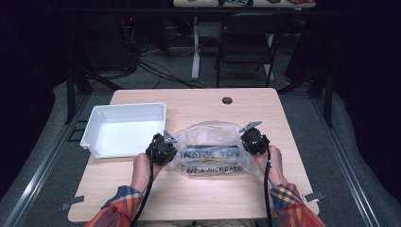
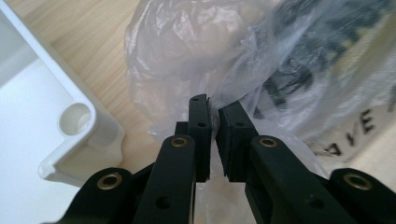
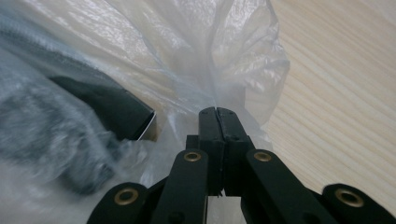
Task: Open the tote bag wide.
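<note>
Both forearms are extended forward over the desk [image 1: 142, 189]. The clear plastic bag [image 1: 210, 149] lies at mid-desk, beside a white bin [image 1: 124, 128]. The left gripper [image 2: 213, 106] and right gripper [image 3: 217, 112] are clamped on the bag's opposite edges.

Dark room, folding chair [image 1: 246, 40] behind table [image 1: 198, 198]

I count one clear plastic bag [image 1: 210, 146] on the table [image 1: 198, 198], with one dark box [image 3: 109, 109] inside it. Just left of the bag I see one white bin [image 1: 124, 130]. I have two grippers at the bag: the left gripper [image 2: 213, 107] at its left edge, the right gripper [image 3: 217, 112] at its right edge. Beyond the table stands one black chair [image 1: 246, 42].
</note>
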Demonstrator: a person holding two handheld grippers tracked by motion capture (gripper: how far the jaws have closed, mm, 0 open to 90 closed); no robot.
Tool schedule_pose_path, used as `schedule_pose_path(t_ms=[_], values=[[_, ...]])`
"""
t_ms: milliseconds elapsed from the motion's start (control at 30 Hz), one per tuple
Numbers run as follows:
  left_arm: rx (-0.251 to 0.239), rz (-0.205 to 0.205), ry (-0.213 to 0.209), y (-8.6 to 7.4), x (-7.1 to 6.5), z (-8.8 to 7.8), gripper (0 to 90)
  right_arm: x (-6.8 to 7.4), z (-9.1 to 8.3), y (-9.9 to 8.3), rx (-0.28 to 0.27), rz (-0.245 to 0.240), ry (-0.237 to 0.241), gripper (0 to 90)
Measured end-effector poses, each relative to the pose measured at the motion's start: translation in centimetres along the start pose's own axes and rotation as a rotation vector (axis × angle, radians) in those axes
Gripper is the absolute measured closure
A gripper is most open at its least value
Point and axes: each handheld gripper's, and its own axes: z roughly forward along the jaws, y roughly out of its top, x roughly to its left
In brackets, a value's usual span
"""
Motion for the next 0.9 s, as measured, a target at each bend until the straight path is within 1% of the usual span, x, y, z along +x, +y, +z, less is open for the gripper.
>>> schedule_pose_path(t_ms=[133, 167, 200, 233, 300, 333, 367, 400, 433, 467, 500, 567, 600, 633, 667, 700, 733, 767, 800, 833, 867, 900], values=[[0.032, -0.006, -0.002, -0.1, 0.3, 1.1, 84.0, -0.1, 0.9, 0.1, 0.022, -0.001, 0.0, 90.0], [0.039, -0.012, -0.006, -0.1, 0.4, 1.5, 84.0, -0.1, 1.3, 0.1, 0.012, 0.017, -0.006, 90.0], [0.042, -0.022, -0.014, -0.1, 0.6, 2.0, 83.2, -0.2, 1.9, 0.0, 0.025, 0.023, 0.002, 90.0], [0.041, -0.03, -0.013, -0.1, 0.7, 2.2, 82.7, -0.4, 2.0, 0.0, 0.049, 0.015, 0.004, 90.0], [0.042, -0.033, -0.017, -0.1, 0.8, 2.4, 82.2, -0.4, 2.3, 0.0, 0.054, 0.017, 0.007, 90.0], [0.058, -0.036, -0.019, 0.0, 0.8, 2.7, 82.1, -0.4, 2.7, -0.1, 0.06, 0.022, 0.004, 90.0], [0.058, -0.036, -0.019, 0.0, 0.8, 2.7, 82.1, -0.4, 2.7, -0.1, 0.071, 0.014, 0.007, 90.0], [0.068, -0.034, -0.021, -0.1, 0.8, 2.9, 82.0, -0.4, 2.7, -0.1, 0.079, 0.007, -0.002, 90.0], [0.075, -0.031, -0.021, 0.0, 0.8, 3.0, 82.0, -0.4, 2.8, -0.2, 0.08, 0.008, 0.002, 90.0], [0.075, -0.031, -0.021, 0.0, 0.8, 3.0, 82.0, -0.4, 2.7, -0.1, 0.097, 0.001, -0.002, 90.0], [0.083, -0.036, -0.024, -0.1, 0.9, 3.1, 81.7, -0.5, 2.7, -0.1, 0.103, -0.007, -0.009, 90.0], [0.092, -0.036, -0.031, -0.1, 1.1, 3.2, 81.4, -0.5, 2.7, -0.2, 0.104, -0.001, -0.01, 90.0], [0.101, -0.038, -0.027, -0.2, 1.2, 3.3, 81.4, -0.6, 2.6, -0.3, 0.141, -0.017, -0.007, 90.0], [0.111, -0.043, -0.031, -0.3, 1.4, 3.5, 81.6, -0.6, 2.6, -0.3, 0.146, -0.014, -0.005, 90.0], [0.118, -0.049, -0.043, -0.4, 1.5, 3.5, 81.6, -0.6, 2.6, -0.4, 0.152, -0.012, 0.001, 89.9], [0.118, -0.049, -0.043, -0.4, 1.5, 3.5, 82.0, -0.7, 2.4, -0.4, 0.164, -0.021, 0.001, 89.9], [0.133, -0.032, -0.041, -0.3, 1.4, 3.4, 82.5, -0.7, 2.2, -0.4, 0.174, -0.022, 0.013, 89.9], [0.137, -0.026, -0.039, -0.3, 1.3, 3.4, 82.7, -0.6, 2.2, -0.5, 0.17, -0.017, 0.014, 89.7], [0.149, -0.02, -0.046, -0.3, 1.2, 3.4, 82.8, -0.6, 2.0, -0.6, 0.182, -0.023, 0.019, 88.9], [0.156, -0.015, -0.052, -0.3, 1.2, 3.4, 82.7, -0.5, 1.8, -0.7, 0.188, -0.022, 0.017, 86.2], [0.164, -0.011, -0.056, -0.3, 1.1, 3.4, 81.9, -0.5, 1.6, -0.8, 0.188, -0.019, 0.03, 82.9], [0.167, -0.01, -0.059, -0.3, 1.1, 3.3, 79.6, -0.7, 1.3, -0.9, 0.188, -0.026, 0.042, 79.5]])
